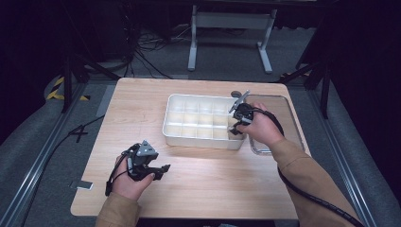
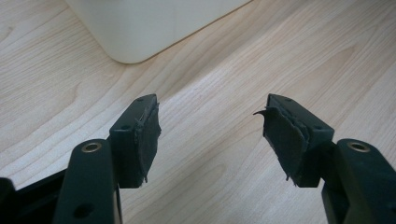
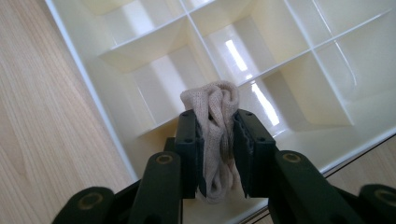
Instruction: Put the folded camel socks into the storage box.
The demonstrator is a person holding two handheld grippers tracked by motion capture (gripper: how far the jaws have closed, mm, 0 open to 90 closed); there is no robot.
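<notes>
My right hand-held gripper (image 3: 217,154) squeezes a beige sock (image 3: 215,135) over the white tray (image 1: 182,135), mid-frame on the pale wood desk (image 1: 213,179). My left hand-held gripper (image 2: 212,135) is wide open, lower left. Dark room, grey floor (image 1: 227,56).

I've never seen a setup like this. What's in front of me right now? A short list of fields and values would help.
Surface: wooden table
Main item: white divided tray, compartments look empty
Beside it: clear lid or tray on the right, partly hidden by the hand
Right gripper: shut on a beige knitted cloth, held over the tray's corner
Left gripper: open, holding nothing, low over bare table near the tray
</notes>
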